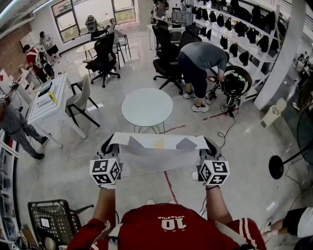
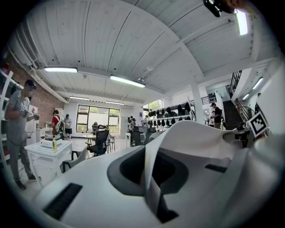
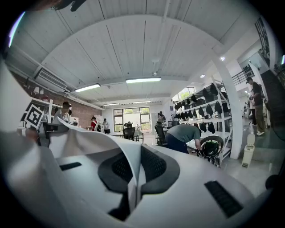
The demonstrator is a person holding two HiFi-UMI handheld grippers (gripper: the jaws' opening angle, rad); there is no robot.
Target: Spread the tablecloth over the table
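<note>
The room is bright and evenly lit. Daylight comes through the far windows (image 1: 93,12), and long ceiling lamps (image 2: 127,81) shine white, one glaring overhead. The pale floor (image 1: 244,146) shows soft reflections and weak shadows. Both gripper views bend strongly toward black edges; the nearest surfaces are blurred.

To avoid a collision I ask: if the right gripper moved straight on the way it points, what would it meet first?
Likely the bending person, well ahead; the right gripper, shut on the tablecloth, aims level past the round table's right side. Depth is unclear.
</note>
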